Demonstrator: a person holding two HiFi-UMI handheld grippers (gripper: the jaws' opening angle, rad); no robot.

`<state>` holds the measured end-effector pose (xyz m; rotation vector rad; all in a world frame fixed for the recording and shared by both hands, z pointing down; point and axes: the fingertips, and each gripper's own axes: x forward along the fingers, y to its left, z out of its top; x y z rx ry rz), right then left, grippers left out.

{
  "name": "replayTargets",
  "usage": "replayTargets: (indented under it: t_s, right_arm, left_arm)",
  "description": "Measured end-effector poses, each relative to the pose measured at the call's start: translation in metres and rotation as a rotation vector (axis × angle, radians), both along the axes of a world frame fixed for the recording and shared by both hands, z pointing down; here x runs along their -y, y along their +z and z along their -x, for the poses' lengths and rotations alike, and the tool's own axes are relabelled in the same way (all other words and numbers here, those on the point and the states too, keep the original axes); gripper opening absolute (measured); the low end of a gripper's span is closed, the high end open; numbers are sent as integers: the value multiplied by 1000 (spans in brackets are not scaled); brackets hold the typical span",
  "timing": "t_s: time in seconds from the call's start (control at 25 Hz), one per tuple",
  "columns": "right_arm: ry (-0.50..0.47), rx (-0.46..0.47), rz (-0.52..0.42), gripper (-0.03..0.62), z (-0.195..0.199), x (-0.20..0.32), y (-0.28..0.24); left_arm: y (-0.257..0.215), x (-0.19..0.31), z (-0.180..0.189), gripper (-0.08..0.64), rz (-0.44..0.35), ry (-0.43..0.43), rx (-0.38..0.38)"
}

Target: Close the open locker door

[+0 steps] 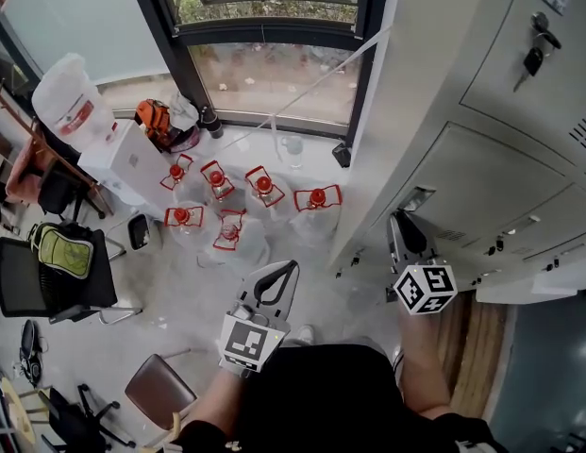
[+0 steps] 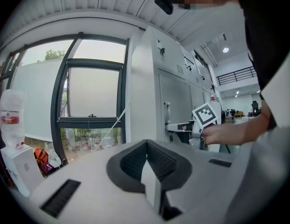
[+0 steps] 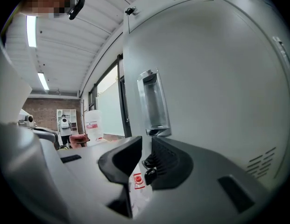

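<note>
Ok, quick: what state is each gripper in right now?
Left gripper: closed, holding nothing.
Right gripper: jaws slightly apart, nothing gripped, tips close to the handle of the locker door.

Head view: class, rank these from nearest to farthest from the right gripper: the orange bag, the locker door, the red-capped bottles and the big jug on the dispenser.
1. Locker door, directly ahead of the right gripper.
2. Red-capped bottles, on the floor to its left.
3. Orange bag, by the window.
4. Big jug, far left corner.
</note>
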<state>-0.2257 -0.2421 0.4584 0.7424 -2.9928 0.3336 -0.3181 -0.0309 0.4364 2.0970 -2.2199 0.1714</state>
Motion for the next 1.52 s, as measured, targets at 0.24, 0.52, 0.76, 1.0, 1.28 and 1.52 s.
replayTargets:
  t_s: [0.24,0.52,0.76,1.0,1.28,1.52]
  right_arm:
    - [6,10,9,74,3,4,-1]
    - [11,19,15,71,2,4,-1]
    - [36,59,4,71,-16,-7,-17]
    - [69,46,-2,71,-61,-27,-22]
    - [160,16,-7,71,-137,-38,-21]
    - [272,-3,-9,71,-212,-45,-23]
  left_arm:
    - [-1,-3,1,21,-1,-14,2]
    - [1,-8,-1,21,19,-19,4]
    - [-8,1,-12,21,-8,35,17]
    - [-1,24,-46,21,10,139,-9]
    - [7,65,-111,21,26,304,-30]
    - [12,91,-175,21,43,447,-58]
